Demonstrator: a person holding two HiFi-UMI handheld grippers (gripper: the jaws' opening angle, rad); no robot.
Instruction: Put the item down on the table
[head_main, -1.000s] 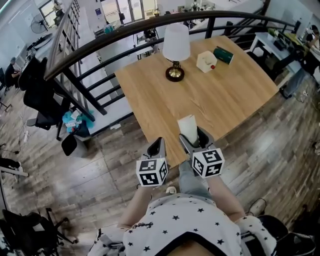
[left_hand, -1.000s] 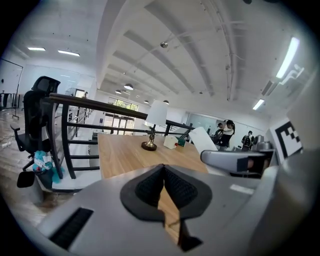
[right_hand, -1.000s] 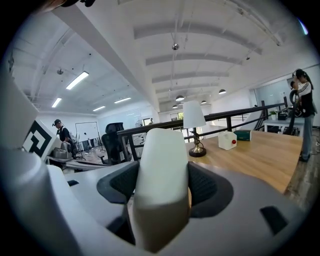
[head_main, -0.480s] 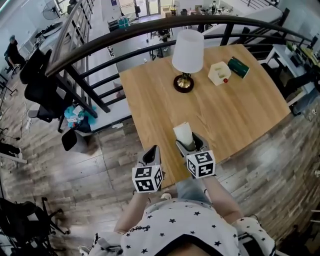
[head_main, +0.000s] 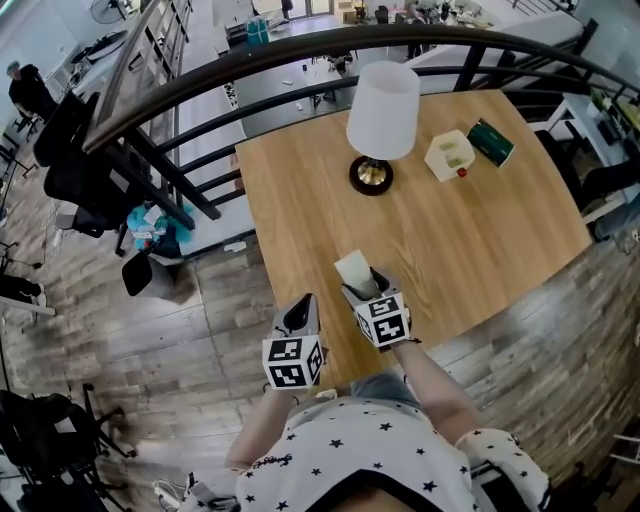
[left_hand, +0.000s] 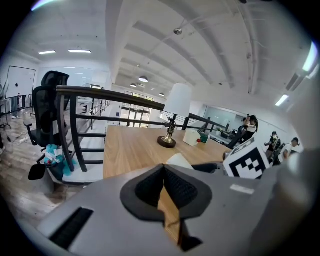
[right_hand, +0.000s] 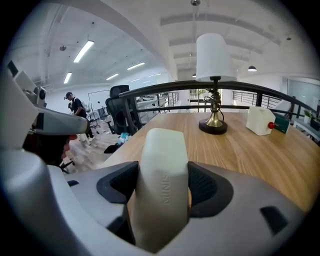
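Observation:
My right gripper (head_main: 363, 287) is shut on a cream-white rounded item (head_main: 354, 270), which stands upright between the jaws above the wooden table (head_main: 470, 240) near its front edge. In the right gripper view the item (right_hand: 162, 190) fills the gap between the black pads (right_hand: 209, 188) and bears embossed letters. To its left my left gripper (head_main: 300, 316) hangs at the table's near corner. Its pads (left_hand: 182, 189) meet with nothing between them.
A white-shaded lamp (head_main: 382, 100) on a brass foot stands at the table's far side. A white box (head_main: 449, 155) with a red knob and a green box (head_main: 491, 140) lie right of it. A dark curved railing (head_main: 200, 85) runs behind the table; office chairs (head_main: 70, 150) stand far left.
Both grippers have shifted a little forward and left along the table's near edge. The item has stayed held in the right gripper; the left stayed shut.

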